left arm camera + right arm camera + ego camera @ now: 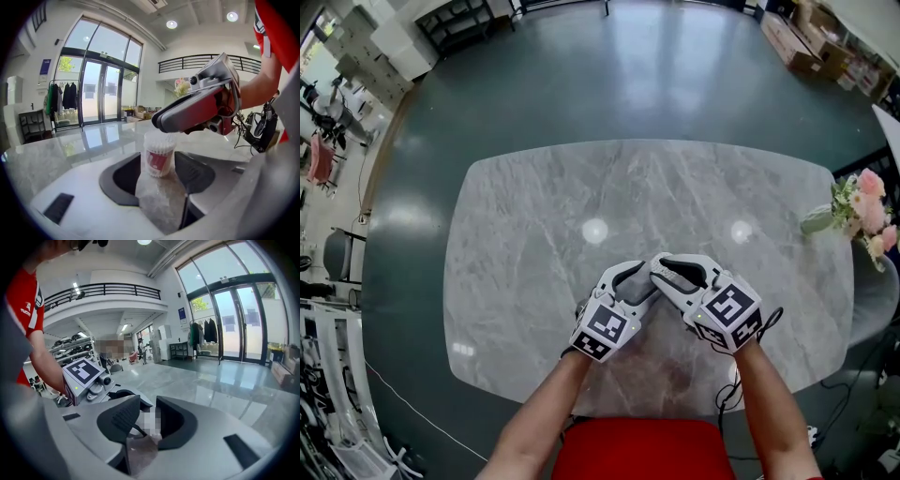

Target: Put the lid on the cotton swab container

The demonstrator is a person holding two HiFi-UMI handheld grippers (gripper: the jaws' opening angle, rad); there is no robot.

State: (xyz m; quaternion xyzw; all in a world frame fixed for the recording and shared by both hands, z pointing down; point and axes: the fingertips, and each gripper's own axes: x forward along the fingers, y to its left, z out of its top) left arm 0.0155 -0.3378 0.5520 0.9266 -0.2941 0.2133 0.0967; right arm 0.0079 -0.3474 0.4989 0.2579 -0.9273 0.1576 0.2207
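Observation:
The cotton swab container (158, 158), a small clear tub with a red label, stands upright on the marble table (534, 234). My left gripper (157, 172) is shut on it, one dark pad on each side. A pale lid (159, 137) seems to sit on its top. My right gripper (197, 108) lies across that top from above. In the right gripper view the right gripper (147, 420) has its pads apart, and a mosaic patch covers what lies between them. In the head view the left gripper (628, 279) and the right gripper (664, 267) meet and hide the container.
A bunch of pink flowers (862, 202) stands at the table's right edge. Cables (260, 126) hang past the right arm. The marker cube of the left gripper (86, 373) is close to the right jaws. Both grippers work near the table's front edge.

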